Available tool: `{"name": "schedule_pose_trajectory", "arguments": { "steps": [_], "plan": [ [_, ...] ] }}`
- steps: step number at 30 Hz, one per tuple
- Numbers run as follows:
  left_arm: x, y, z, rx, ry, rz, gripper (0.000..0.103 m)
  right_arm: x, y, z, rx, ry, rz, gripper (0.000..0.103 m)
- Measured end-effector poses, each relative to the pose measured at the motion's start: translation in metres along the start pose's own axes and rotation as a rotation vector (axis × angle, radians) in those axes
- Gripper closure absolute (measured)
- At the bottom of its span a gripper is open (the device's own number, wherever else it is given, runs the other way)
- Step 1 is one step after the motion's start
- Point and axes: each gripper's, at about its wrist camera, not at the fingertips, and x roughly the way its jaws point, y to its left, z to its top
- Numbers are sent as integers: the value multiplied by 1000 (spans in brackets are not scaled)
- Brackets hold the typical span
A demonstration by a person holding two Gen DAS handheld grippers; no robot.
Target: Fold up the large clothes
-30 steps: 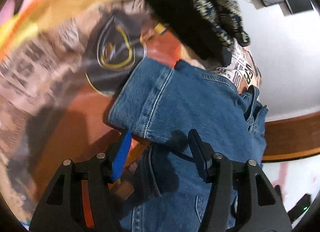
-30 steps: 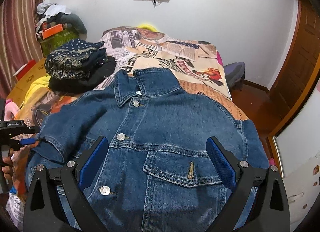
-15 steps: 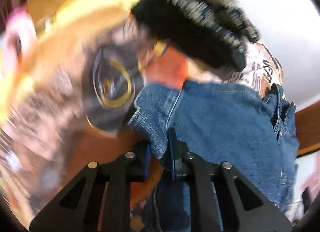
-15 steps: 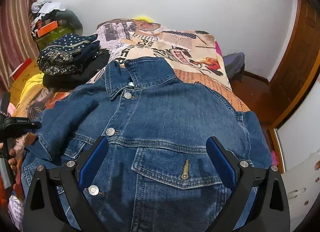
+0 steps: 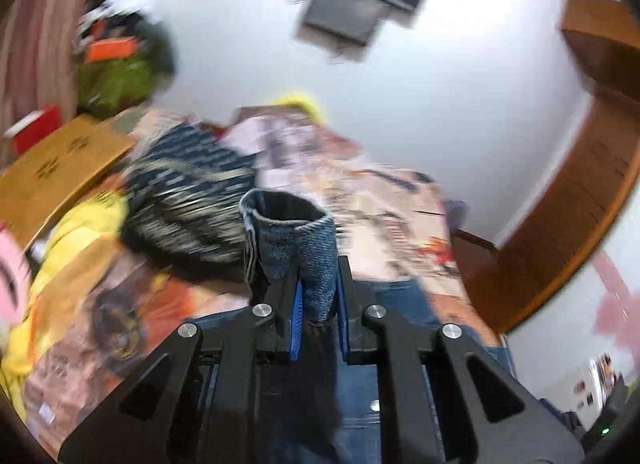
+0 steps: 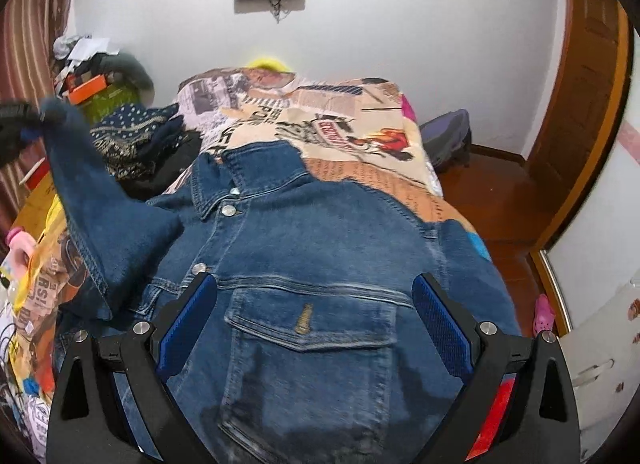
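The left gripper [image 5: 318,300] is clamped on the cuffed sleeve end [image 5: 298,240] of the blue denim jacket [image 6: 304,264], raised at upper left in the right-wrist view. The right gripper [image 6: 314,318] stands wide, empty, over the chest pocket [image 6: 312,328]. The jacket lies on a newspaper-print bedspread [image 6: 360,136]; folded dark patterned clothes [image 6: 136,136] sit just left of the collar.

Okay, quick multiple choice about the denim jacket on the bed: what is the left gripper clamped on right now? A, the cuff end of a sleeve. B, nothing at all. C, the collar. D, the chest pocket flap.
A: the left gripper is shut on the sleeve at its open cuff end, and the right wrist view shows that sleeve lifted off the jacket while the collar and pocket flap lie untouched.
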Motion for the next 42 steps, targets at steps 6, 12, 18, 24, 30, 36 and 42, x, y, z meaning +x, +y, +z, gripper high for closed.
{"name": "schedule_pose_trajectory", "arguments": {
  "steps": [6, 12, 18, 24, 30, 36, 42],
  "plan": [
    [20, -93, -5, 96, 96, -191, 90, -11, -33, -12, 69, 2, -47, 6],
    [61, -165, -64, 223, 314, -276, 90, -15, -66, -26, 119, 27, -114, 6],
    [87, -191, -143, 348, 516, -268, 90, -12, -91, -41, 164, 72, -146, 6],
    [78, -208, -193, 554, 543, -223, 76, -14, -96, -44, 163, 85, -138, 6],
    [47, -199, -185, 626, 476, -214, 50, -17, -85, -34, 129, 53, -144, 6],
    [19, -141, -146, 549, 358, -116, 44, -9, -69, -21, 111, 38, -95, 6],
    [2, -59, -98, 471, 255, 52, 44, 13, -47, -15, 113, 69, 29, 6]
  ]
}}
